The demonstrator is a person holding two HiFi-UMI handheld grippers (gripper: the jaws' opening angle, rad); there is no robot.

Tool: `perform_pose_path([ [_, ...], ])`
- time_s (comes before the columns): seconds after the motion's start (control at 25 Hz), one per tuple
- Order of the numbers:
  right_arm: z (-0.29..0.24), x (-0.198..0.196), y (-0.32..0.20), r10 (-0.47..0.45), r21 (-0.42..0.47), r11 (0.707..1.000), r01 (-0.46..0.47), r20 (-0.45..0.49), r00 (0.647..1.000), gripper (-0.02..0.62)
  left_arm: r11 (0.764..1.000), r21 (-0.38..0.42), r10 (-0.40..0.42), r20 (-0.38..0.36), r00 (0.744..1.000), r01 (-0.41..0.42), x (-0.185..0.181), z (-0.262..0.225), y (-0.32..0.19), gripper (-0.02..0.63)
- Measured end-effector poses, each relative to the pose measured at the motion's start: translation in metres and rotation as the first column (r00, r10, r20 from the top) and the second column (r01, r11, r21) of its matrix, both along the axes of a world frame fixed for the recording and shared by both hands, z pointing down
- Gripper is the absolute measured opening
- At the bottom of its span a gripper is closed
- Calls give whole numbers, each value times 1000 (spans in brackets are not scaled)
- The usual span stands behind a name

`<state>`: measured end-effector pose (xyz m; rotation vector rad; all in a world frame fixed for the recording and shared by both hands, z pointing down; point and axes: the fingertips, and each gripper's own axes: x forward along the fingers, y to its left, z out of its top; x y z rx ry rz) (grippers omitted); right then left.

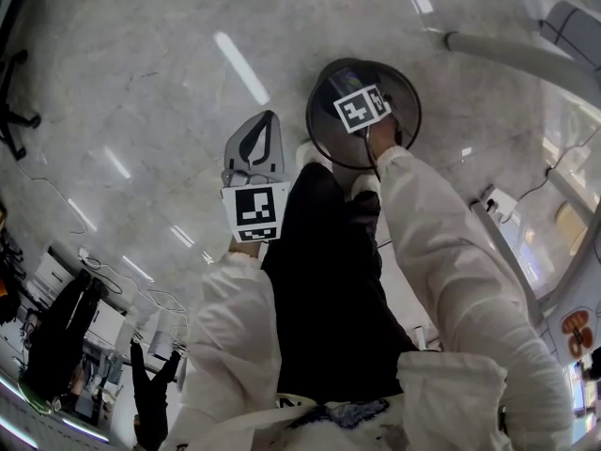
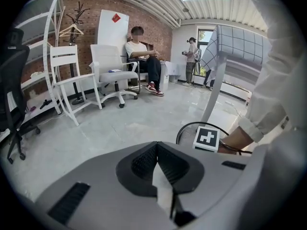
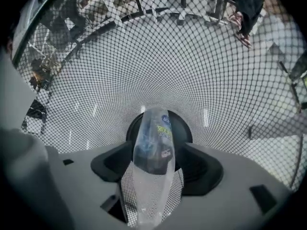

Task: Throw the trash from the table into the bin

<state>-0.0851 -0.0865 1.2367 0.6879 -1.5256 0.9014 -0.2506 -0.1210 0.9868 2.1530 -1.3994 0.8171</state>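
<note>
In the head view a round black mesh bin (image 1: pixel 315 132) stands on the floor in front of my feet. My right gripper (image 1: pixel 362 109) points straight down into the bin. In the right gripper view this gripper (image 3: pixel 157 151) is shut on a clear plastic bottle (image 3: pixel 154 138) with a coloured label, and the bin's mesh wall (image 3: pixel 144 56) surrounds it. My left gripper (image 1: pixel 262 132) hangs left of the bin, above the floor. In its own view the left gripper (image 2: pixel 157 146) is shut on a white paper scrap (image 2: pixel 162 188). The bin's rim (image 2: pixel 184 130) shows beyond it.
A white table leg (image 2: pixel 214 92) rises just past the bin. White chairs (image 2: pixel 67 80), a swivel chair (image 2: pixel 111 73) and a seated person (image 2: pixel 146 61) are across the pale floor. Other people stand by the far window. Shelving lines the left wall.
</note>
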Motion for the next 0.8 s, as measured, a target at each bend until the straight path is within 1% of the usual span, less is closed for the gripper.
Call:
perform_pose_path([
  [0.2, -36, -9, -10, 7, 20, 1000, -8, 35, 999, 316, 1000, -9, -18, 7, 1000, 18, 0, -19, 7, 6],
  [0.36, -83, -10, -14, 19, 38, 999, -21, 67, 998, 316, 1000, 2, -21, 13, 1000, 21, 1, -51, 8, 6],
  [0.6, -186, 0, -12, 46, 73, 996, -54, 105, 993, 309, 999, 40, -22, 25, 999, 21, 3, -132, 1, 6],
  [0.8, -277, 7, -17, 67, 133, 987, -90, 168, 983, 287, 998, 70, -2, 43, 999, -1, 10, -204, -3, 6],
])
